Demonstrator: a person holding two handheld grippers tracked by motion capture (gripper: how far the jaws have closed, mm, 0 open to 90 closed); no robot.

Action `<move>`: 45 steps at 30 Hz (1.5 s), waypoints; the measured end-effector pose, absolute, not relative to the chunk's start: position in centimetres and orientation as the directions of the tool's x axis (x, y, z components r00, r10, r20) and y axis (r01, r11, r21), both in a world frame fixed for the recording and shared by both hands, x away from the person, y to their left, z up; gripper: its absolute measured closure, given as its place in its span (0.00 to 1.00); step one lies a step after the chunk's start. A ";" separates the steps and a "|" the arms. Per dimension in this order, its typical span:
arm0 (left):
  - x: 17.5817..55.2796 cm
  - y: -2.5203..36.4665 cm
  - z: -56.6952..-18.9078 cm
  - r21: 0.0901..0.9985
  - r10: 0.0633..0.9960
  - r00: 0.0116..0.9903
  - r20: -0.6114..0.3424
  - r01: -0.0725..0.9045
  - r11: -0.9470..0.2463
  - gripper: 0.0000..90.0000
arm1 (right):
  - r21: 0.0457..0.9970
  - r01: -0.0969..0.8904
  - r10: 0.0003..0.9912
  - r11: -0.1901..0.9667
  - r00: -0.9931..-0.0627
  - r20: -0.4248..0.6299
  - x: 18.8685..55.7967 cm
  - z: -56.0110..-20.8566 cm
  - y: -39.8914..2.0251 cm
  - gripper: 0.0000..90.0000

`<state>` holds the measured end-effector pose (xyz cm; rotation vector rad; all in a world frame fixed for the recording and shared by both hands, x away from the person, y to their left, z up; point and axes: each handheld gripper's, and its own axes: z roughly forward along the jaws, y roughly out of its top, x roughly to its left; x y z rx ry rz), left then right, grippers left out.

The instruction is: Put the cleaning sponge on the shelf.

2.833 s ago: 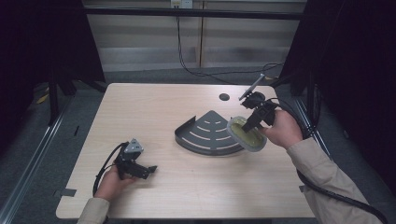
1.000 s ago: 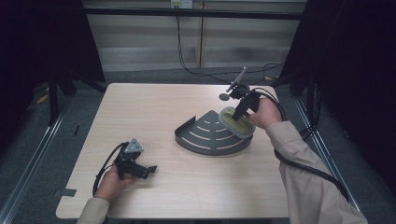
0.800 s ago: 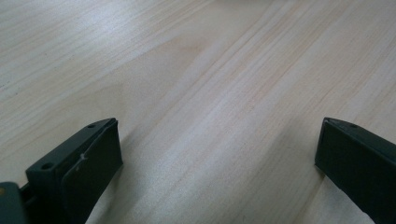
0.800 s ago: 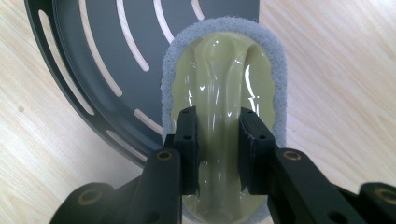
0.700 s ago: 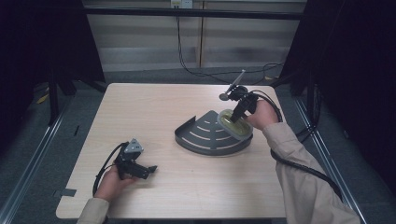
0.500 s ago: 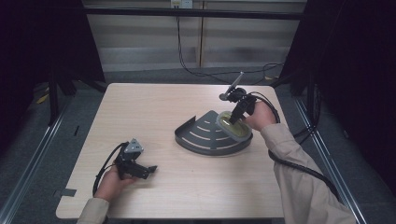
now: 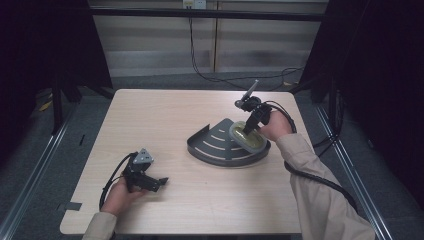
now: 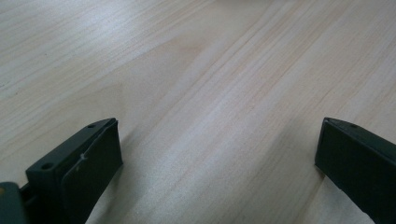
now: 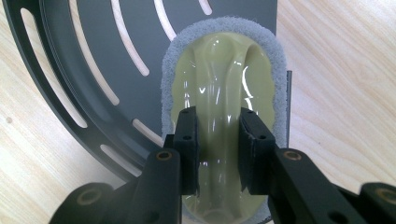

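Observation:
A dark grey quarter-round corner rack with curved slots lies on the table, right of centre. On its right side rests an oval scrubber with a pale yellow-green plastic grip and a grey scouring pad around it. My right gripper is shut on the raised ridge of that grip, one jaw on each side. My left gripper rests low over the bare table at the front left, jaws wide open with nothing between them.
The wooden table has a small dark hole near its far right corner. Cables trail from both grippers. Dark floor and black frame posts surround the table; a wide stretch of bare wood lies between the rack and the left hand.
My right gripper has carried the scrubber from beside the rack's right edge onto the rack and lowered it there. The left hand has stayed still.

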<state>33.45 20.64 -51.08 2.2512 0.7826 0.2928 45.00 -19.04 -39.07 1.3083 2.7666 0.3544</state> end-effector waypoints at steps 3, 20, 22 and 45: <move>33.5 20.6 -51.1 0.702 0.614 0.789 -0.021 0.449 -0.554 0.00 | 0.228 0.755 0.768 0.615 -0.639 0.043 45.0 -39.2 -19.0 0.80; 33.5 20.6 -51.1 0.701 0.613 0.790 -0.021 0.449 -0.554 0.00 | 0.209 0.762 0.772 0.613 -0.634 0.051 45.2 -40.8 -19.0 0.80; 33.5 20.6 -51.1 0.702 0.613 0.789 -0.021 0.449 -0.554 0.00 | 0.207 0.765 0.774 0.610 -0.631 0.054 45.2 -40.9 -19.0 0.80; 33.4 20.6 -51.1 0.703 0.616 0.788 -0.023 0.451 -0.550 0.00 | 0.189 0.772 0.778 0.607 -0.626 0.055 45.4 -41.6 -19.3 0.80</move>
